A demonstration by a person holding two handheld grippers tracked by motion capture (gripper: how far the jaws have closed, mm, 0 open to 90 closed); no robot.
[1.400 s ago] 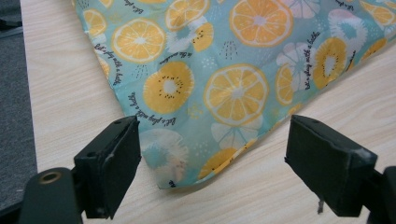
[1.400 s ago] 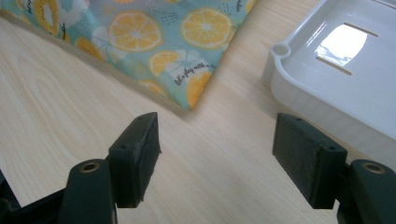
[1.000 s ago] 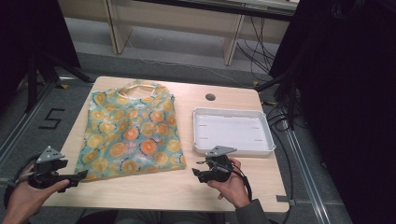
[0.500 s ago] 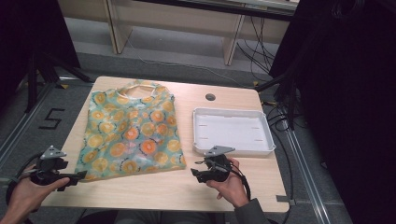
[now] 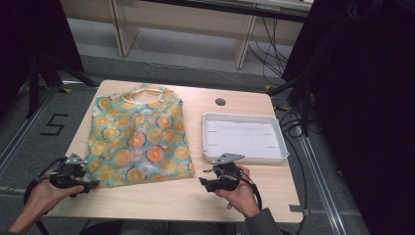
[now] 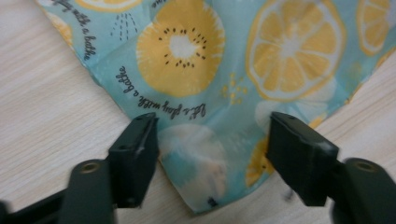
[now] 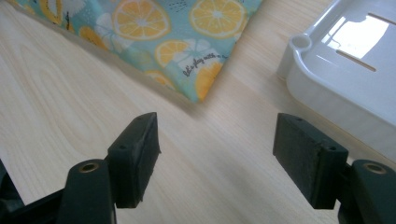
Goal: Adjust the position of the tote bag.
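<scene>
A light-blue fabric bag [image 5: 138,137] printed with orange and lemon slices lies flat on the wooden table, handles at the far end. My left gripper [image 5: 93,183] sits at the bag's near left corner, jaws open. In the left gripper view that corner [image 6: 201,154] lies on the table between the two jaws, which stand apart on either side of it. My right gripper [image 5: 201,181] is held just off the bag's near right corner, open and empty. In the right gripper view that corner [image 7: 201,86] lies a little ahead of the jaws, apart from them.
A white plastic tray [image 5: 244,138] stands to the right of the bag; its corner [image 7: 327,70] appears at the right of the right gripper view. A round cable hole [image 5: 220,102] is in the tabletop behind the tray. Bare wood runs along the front edge.
My left gripper has moved right and forward along the table's front, up to the bag's near left corner. The right gripper has hardly moved.
</scene>
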